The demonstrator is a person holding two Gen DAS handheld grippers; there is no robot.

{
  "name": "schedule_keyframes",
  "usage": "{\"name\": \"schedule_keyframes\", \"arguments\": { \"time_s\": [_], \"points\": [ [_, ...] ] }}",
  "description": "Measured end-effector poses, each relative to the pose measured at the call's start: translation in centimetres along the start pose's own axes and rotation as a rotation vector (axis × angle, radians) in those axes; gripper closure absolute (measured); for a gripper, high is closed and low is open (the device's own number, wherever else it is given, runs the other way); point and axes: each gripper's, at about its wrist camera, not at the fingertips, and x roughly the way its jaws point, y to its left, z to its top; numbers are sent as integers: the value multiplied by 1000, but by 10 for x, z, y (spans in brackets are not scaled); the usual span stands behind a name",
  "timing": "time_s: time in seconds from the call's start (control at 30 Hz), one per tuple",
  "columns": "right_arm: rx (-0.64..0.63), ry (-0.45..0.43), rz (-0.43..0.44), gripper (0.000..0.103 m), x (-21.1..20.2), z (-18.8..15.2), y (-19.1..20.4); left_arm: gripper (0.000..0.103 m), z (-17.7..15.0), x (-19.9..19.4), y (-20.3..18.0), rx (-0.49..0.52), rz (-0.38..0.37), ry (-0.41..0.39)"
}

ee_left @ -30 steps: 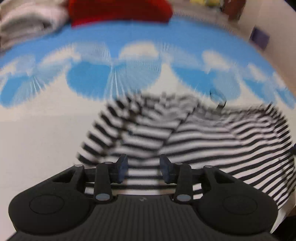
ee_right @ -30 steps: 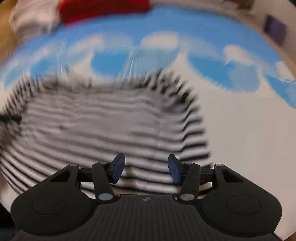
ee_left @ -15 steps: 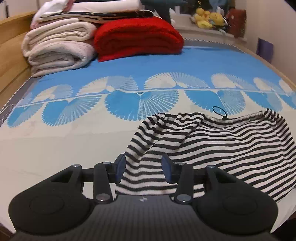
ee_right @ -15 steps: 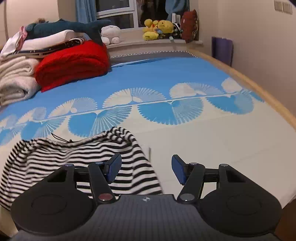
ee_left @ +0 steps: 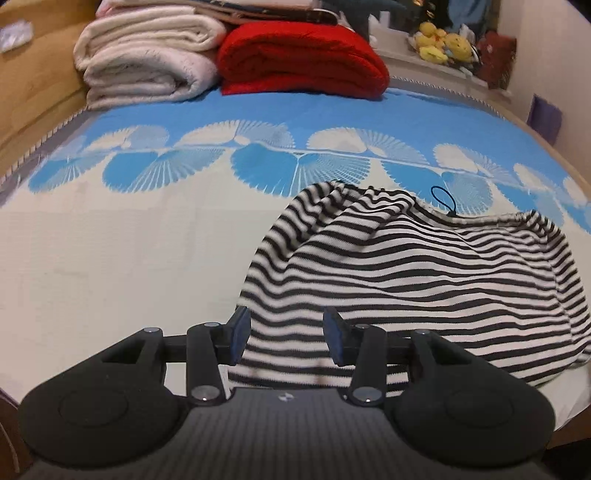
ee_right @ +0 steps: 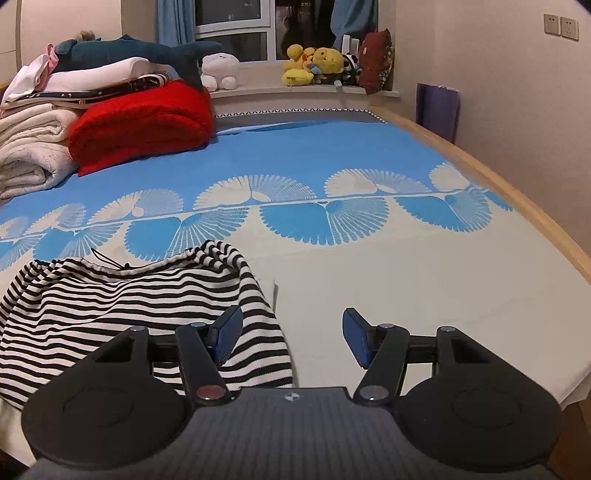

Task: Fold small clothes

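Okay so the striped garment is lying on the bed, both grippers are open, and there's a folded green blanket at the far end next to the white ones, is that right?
One detail is off: the folded blanket beside the white blankets is red, not green, as the right wrist view shows. The rest holds: the striped garment lies on the bed, and the left gripper and right gripper are both open.

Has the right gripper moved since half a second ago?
Yes. The right gripper has tilted up slightly: the window shows more, and the striped garment sits lower.

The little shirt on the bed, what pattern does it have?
The shirt has black and white stripes, clearest in the left wrist view.
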Motion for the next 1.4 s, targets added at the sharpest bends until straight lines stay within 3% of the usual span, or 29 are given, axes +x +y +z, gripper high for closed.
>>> {"name": "schedule_keyframes", "arguments": {
  "time_s": [0.2,0.43,0.53,1.4],
  "points": [
    [13,11,-12,41,4,-1,-6,57,-10,23,44,-309,-158,112],
    [33,15,-16,41,6,0,-10,55,-32,60,59,-518,-215,346],
    [32,18,-16,41,6,-1,-11,55,-39,65,62,-567,-190,369],
    [5,36,-38,41,8,-4,-6,49,-35,81,61,-596,-140,321]
  ]
}}
